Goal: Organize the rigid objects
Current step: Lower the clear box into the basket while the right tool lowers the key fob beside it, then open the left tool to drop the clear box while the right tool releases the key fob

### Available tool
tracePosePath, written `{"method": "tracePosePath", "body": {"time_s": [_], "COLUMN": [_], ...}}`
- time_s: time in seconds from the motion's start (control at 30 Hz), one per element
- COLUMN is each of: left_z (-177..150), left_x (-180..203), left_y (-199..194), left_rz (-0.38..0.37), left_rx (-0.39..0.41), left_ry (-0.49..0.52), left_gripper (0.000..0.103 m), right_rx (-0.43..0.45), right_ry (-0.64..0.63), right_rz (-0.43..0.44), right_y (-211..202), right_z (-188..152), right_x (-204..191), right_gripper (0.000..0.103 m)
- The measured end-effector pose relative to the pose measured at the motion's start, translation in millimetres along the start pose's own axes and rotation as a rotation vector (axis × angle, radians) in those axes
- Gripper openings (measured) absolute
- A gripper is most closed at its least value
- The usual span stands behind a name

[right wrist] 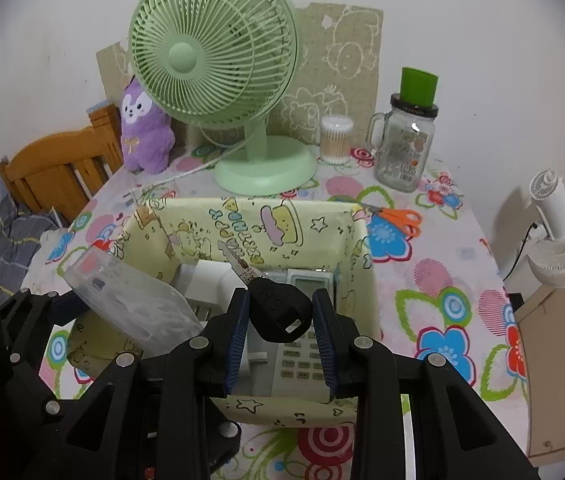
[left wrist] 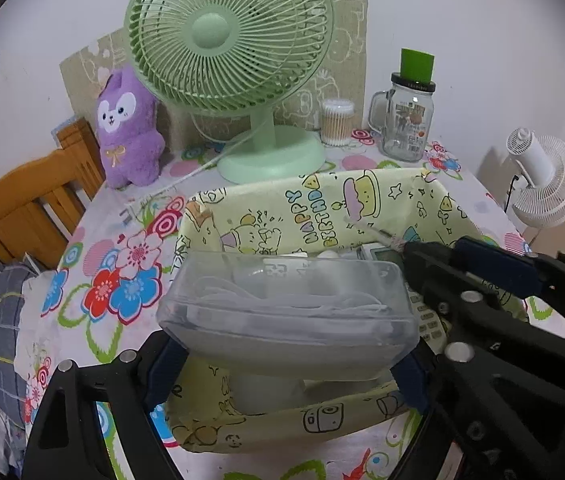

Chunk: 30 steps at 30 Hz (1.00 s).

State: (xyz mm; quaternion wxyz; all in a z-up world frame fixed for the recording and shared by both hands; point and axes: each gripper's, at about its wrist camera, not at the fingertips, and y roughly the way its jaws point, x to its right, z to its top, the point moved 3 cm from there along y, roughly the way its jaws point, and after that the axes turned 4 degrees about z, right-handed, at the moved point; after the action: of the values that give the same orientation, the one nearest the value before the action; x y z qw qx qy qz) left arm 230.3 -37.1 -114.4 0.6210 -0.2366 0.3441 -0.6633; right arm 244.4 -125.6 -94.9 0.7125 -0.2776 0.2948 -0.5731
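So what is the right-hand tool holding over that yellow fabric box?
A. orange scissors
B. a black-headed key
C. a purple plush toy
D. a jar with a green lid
B: the right tool is clamped on the black head of a key, its metal blade pointing out over the box; the scissors lie on the table beside the box.

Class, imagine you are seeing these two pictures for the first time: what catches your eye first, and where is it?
The big green fan at the back of the flowered table. In front, over the yellow cartoon-print bin, the left gripper holds a clear plastic box and the right gripper clamps a black-headed key.
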Motion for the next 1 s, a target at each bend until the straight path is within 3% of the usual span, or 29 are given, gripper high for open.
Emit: {"method": "tracePosePath", "body": {"time_s": [0.23, 0.63, 0.67, 0.8, 1.0], "left_z": [-1, -5, -6, -8, -15], "left_x": [1, 2, 2, 1, 0], "left_y": [1, -9, -11, -21, -37], "left_rz": [-0.015, -0.006, -0.005, 0.000, -0.005], "left_rx": [0.006, 0.016, 0.018, 0.031, 0.045], "left_ry": [0.020, 0.026, 0.027, 0.026, 0.016], "left_gripper": [0.095, 0.096, 0.096, 0.097, 0.098], "right_rx": [-0.019, -0.020, -0.021, -0.010, 0.009], "right_ry": [0.009, 0.018, 0.019, 0.033, 0.029], "right_rz": [0.007, 0.018, 0.017, 0.013, 0.008], "right_y": [12, 7, 5, -4, -22], "right_z": [-1, -4, -4, -7, -12], "right_x": [2, 2, 1, 2, -2], "right_gripper": [0.035, 0.037, 0.038, 0.060, 0.068]}}
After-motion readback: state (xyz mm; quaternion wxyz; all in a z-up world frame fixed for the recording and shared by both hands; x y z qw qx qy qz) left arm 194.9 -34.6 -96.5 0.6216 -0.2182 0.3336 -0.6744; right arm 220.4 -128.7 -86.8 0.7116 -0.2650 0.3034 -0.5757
